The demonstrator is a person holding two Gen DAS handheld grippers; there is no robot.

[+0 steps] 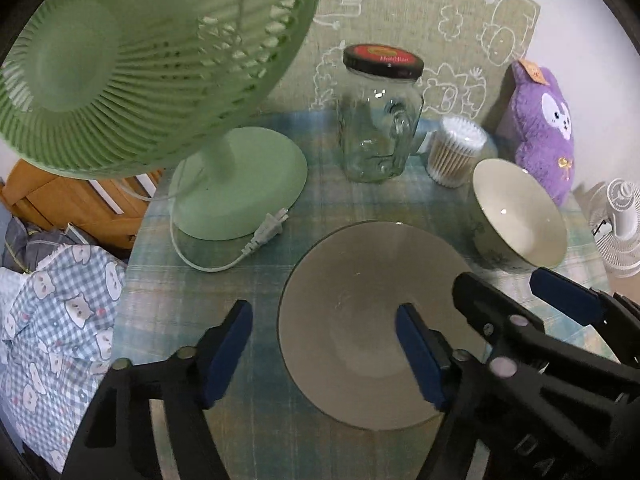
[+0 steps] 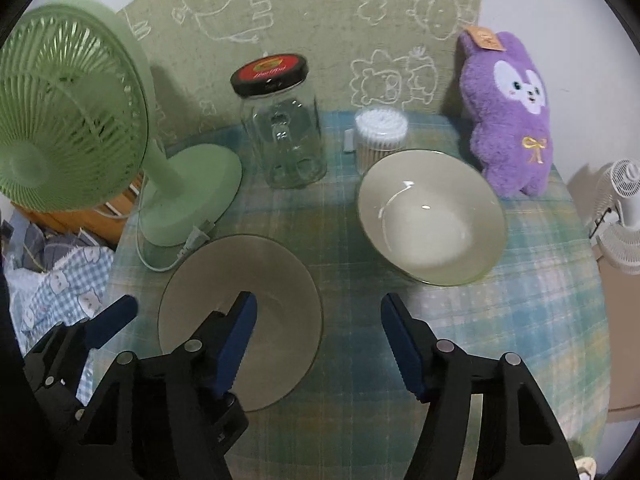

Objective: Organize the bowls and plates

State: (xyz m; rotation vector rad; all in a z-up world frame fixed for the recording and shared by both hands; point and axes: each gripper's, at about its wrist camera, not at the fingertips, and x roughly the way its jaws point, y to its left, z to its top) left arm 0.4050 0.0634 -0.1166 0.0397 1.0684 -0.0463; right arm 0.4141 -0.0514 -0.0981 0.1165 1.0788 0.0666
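Both grippers hang above the table (image 2: 540,320) with nothing in them: the left gripper (image 1: 324,354) is spread wide at the bottom of the left wrist view, one pad over bare cloth and the other over the plate (image 1: 360,320), and the right gripper (image 2: 318,344) is released too, low centre of its own view, its gap over the cloth between plate and bowl (image 2: 432,216). The plate lies flat in the lower middle of the left view; the bowl sits upright just right of it, apart from it, in the centre right of the right view. Now the hazards, as I read them. That plate is thin and flush to the cloth, so a pad may skate across the top or drag the cloth with it instead of getting under the rim. The fan (image 1: 240,184) stands close at the upper left, its plug (image 1: 270,230) and cord lying just beside the plate's far edge, and a sliding plate could snag them. The bowl's smooth, flaring wall could slip out of a pinch on the rim. Behind it, near the upper centre, stand the jar (image 2: 282,132) and a tub of swabs (image 2: 380,132), with the plush (image 2: 512,116) at the right; a wide swing knocks them. And the two grippers sit close together, so they could clash.
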